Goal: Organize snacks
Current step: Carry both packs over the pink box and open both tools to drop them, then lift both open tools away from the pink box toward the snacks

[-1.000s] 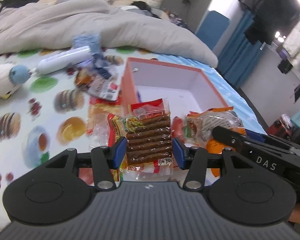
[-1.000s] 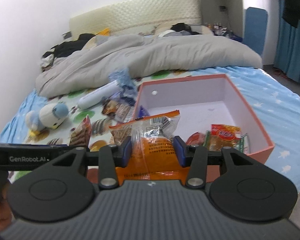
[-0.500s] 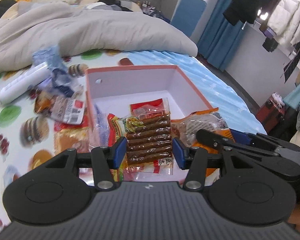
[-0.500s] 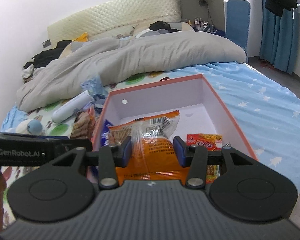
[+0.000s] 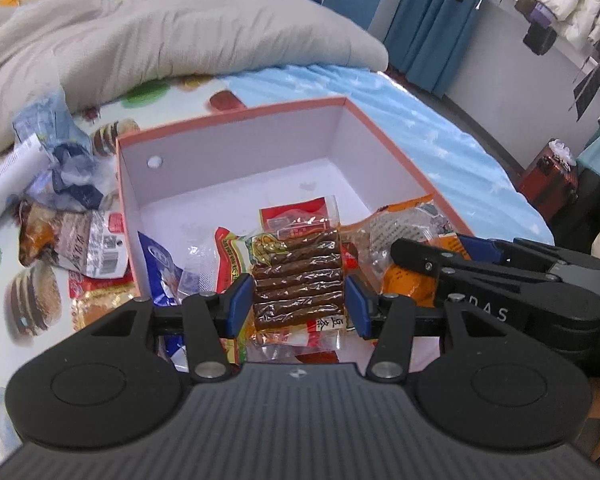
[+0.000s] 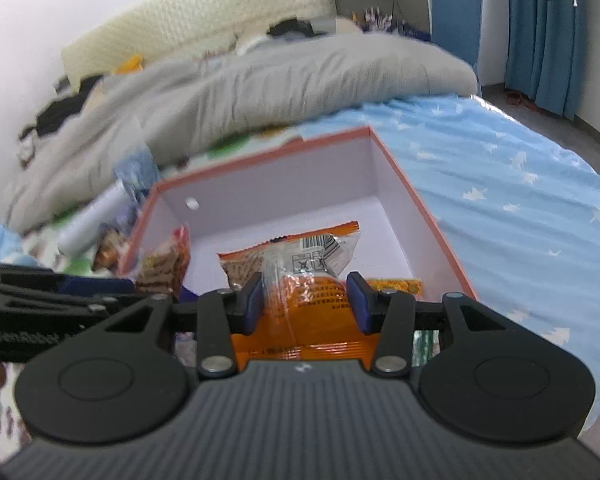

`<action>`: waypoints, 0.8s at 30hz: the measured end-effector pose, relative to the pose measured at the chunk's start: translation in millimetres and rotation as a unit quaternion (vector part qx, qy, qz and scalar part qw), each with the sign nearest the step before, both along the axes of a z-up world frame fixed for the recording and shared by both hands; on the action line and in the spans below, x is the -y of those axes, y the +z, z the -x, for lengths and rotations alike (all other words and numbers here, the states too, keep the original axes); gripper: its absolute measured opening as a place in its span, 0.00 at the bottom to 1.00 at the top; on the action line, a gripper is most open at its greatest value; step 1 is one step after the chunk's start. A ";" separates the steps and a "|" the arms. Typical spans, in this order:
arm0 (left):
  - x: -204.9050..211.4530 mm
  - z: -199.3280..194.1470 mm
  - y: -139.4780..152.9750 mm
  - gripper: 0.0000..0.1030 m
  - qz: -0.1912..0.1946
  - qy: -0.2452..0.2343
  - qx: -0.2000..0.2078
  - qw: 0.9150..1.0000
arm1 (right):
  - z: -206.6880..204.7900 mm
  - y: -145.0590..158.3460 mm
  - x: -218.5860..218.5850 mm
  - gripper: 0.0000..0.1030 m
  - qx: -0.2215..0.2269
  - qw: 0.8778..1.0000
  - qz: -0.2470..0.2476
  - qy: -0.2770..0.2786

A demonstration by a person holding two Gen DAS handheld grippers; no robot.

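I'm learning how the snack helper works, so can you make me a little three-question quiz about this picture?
1. True or false: the left gripper is holding a pack of brown sticks.
2. What colour is the packet in the right gripper? A) green B) orange C) purple
3. Fill in: both grippers hover over the open pink ____.

Key: 1 true; 2 B; 3 box.
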State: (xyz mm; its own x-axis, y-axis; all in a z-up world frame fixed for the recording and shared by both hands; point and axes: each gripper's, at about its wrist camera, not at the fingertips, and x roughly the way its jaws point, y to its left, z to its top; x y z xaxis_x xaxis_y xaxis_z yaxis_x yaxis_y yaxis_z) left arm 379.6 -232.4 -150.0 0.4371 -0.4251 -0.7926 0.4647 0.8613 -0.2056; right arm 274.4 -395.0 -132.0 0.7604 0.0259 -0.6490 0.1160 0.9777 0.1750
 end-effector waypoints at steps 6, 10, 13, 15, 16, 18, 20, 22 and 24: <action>-1.7 -6.5 -10.6 0.55 -0.004 0.002 -0.008 1.000 | -7.9 -11.1 4.1 0.48 -0.016 1.000 -0.011 0.006; 0.2 -2.3 -9.1 0.64 -0.012 0.005 0.001 1.000 | -12.0 -13.1 8.2 0.61 -0.021 1.000 -0.011 -0.003; -1.2 3.0 -4.0 0.65 -0.009 0.006 0.006 1.000 | -8.5 -12.7 10.3 0.64 -0.022 1.000 -0.009 -0.010; -3.5 7.4 1.7 0.65 -0.008 0.009 0.011 1.000 | -2.9 -7.4 10.7 0.64 -0.019 1.000 -0.015 -0.013; -5.1 10.4 5.7 0.65 -0.005 0.010 0.014 1.000 | 0.3 -4.0 10.3 0.64 -0.013 1.000 -0.015 -0.012; -8.4 17.6 15.2 0.65 -0.002 0.014 0.022 1.000 | 7.7 4.2 8.9 0.64 -0.001 1.000 -0.018 -0.011; -12.6 26.9 25.6 0.65 0.000 0.016 0.032 0.999 | 16.1 11.3 6.7 0.64 0.008 1.000 -0.021 -0.009; -18.1 37.7 35.8 0.65 0.002 0.019 0.040 0.999 | 25.2 17.0 2.5 0.64 0.014 1.000 -0.017 -0.004; -24.7 49.1 45.8 0.65 0.004 0.023 0.049 0.999 | 37.0 22.8 -1.4 0.64 0.021 1.000 -0.016 -0.004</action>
State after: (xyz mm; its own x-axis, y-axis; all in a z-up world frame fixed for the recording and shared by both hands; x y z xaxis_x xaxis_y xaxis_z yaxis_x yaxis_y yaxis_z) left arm 330.4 -207.7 -104.2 0.5311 -0.4097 -0.7417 0.4436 0.8802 -0.1685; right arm 237.4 -393.6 -109.2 0.7875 0.0404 -0.6150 0.1147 0.9708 0.2107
